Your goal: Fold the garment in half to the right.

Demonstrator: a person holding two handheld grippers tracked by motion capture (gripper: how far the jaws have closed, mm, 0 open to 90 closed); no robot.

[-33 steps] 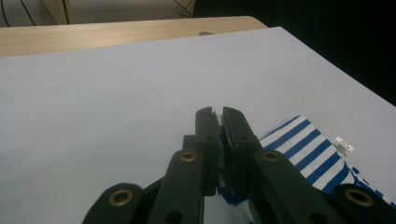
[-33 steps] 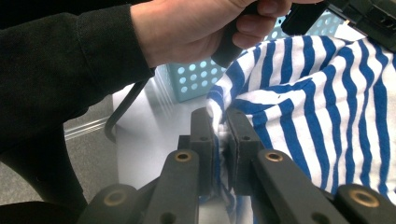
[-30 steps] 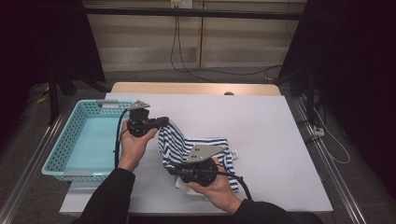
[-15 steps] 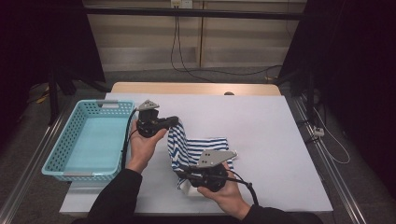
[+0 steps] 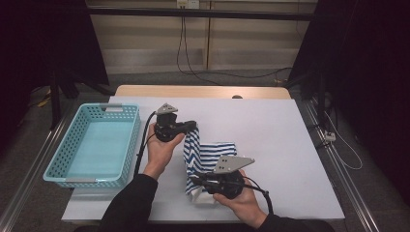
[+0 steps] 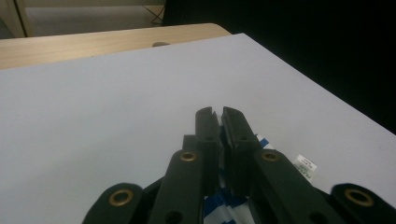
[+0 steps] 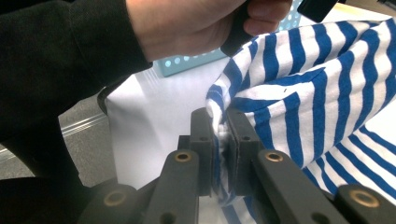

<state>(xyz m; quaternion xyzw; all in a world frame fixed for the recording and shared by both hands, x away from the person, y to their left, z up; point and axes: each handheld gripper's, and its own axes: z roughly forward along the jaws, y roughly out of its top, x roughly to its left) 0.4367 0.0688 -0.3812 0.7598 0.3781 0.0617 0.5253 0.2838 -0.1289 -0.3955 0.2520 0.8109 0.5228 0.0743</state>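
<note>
1. Your desk point(image 5: 290, 145) is the biggest thing here, white-topped, with a wooden strip along its far edge.
2. A light blue basket point(image 5: 58, 166) sits on the desk's left side, just left of your left hand point(image 5: 162, 147).
3. The blue-and-white striped cloth point(image 5: 210, 154) lies near the middle of the desk, toward the near edge. It is lifted at two spots and sags between them, partly resting on the desk.
4. Your left tongs point(image 5: 193, 126) are clamped on the cloth's far edge; in the left gripper view point(image 6: 217, 122) the jaws stand pressed together with striped fabric between them.
5. Your right tongs point(image 5: 195, 180) are clamped on the cloth's near left corner; the right gripper view point(image 7: 218, 128) shows fabric pinched between the jaws.
6. A small white label point(image 6: 306, 165) lies on the cloth, seen in the left gripper view.
</note>
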